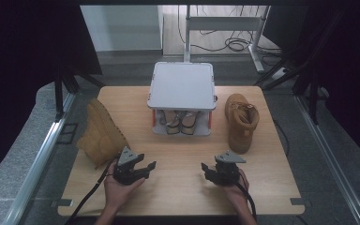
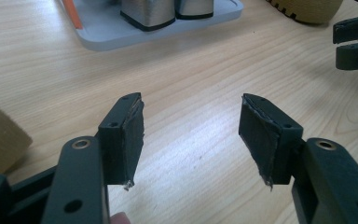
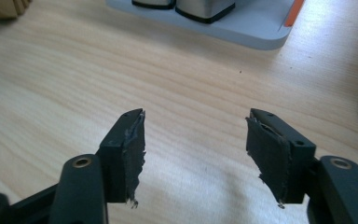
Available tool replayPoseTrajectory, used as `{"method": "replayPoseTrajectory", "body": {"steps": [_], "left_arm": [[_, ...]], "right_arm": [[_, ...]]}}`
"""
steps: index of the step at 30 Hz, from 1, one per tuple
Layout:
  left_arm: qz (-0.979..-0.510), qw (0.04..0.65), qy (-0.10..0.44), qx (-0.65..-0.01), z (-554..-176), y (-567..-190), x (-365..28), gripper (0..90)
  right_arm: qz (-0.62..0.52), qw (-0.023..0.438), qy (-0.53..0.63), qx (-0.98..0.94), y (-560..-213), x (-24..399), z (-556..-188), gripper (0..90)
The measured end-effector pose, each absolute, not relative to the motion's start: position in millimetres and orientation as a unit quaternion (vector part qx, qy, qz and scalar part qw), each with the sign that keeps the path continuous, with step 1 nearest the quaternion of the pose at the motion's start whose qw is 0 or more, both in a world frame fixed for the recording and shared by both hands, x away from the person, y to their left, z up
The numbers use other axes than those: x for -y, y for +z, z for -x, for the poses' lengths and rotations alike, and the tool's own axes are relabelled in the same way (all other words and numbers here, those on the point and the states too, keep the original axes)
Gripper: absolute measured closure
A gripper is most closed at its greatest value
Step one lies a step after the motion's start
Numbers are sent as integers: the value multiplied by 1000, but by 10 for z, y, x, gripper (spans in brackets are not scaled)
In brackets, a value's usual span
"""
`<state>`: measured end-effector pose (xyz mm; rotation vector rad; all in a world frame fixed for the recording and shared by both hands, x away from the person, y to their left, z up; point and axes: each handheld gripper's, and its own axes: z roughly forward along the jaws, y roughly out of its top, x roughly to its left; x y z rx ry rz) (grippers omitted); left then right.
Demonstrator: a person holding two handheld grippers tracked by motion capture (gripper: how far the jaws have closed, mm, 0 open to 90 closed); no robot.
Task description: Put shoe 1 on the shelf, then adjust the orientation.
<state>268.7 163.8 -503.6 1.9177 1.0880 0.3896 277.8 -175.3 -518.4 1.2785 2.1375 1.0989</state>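
Nearest the high camera, two hands come in from the bottom edge, each holding a black two-jaw gripper low over the pale wooden table (image 1: 178,154): the left gripper (image 1: 146,167) and the right gripper (image 1: 207,168) point toward each other with bare tabletop between them, both with jaws spread and nothing between them. Just beyond the left gripper a tan suede ankle boot (image 1: 101,133) lies tilted on its side near the table's left edge; beyond the right gripper a second tan suede boot (image 1: 241,122) stands upright, toe toward the person. Between the boots, at the far middle, sits a grey plastic box with a flat lid (image 1: 183,86) and orange side clasps, a pair of shoes showing in its open front. From the left gripper view, its frayed black pads (image 2: 133,135) stand wide apart over bare wood grain, the box's grey base (image 2: 158,28) ahead and the other gripper's jaws at the right edge. From the right gripper view, the pads (image 3: 133,154) are likewise spread over empty wood, with the grey base (image 3: 242,28) ahead.
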Motion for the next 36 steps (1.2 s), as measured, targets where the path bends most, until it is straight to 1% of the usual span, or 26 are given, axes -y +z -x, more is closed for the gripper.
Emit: {"method": "replayPoseTrajectory", "body": {"steps": [3,7,11,13,18,24,29,36], "left_arm": [[-769,442,153,-437,-2673,-4996,-1670,398],[-770,440,149,-436,-2658,-4943,-1729,390],[-778,432,145,-432,-2650,-4904,-1786,336],[-779,436,143,-427,-2629,-4873,-1813,323],[-771,449,144,-428,-2628,-4784,-1908,324],[-757,449,165,-445,-2623,-4680,-2071,412],[-746,448,173,-461,-2619,-4629,-2259,543],[-725,454,188,-483,-2594,-4507,-2551,645]], "right_arm": [[-456,217,391,-769,-5182,1736,-2751,341],[-457,209,394,-769,-5184,1759,-2756,341],[-461,208,400,-764,-5159,1800,-2765,341],[-462,209,403,-762,-5148,1814,-2772,341],[-462,212,399,-763,-5142,1834,-2772,338],[-467,218,395,-761,-5146,1864,-2763,332],[-472,219,394,-758,-5132,1888,-2770,325],[-472,217,389,-761,-5156,1882,-2783,324]]}}
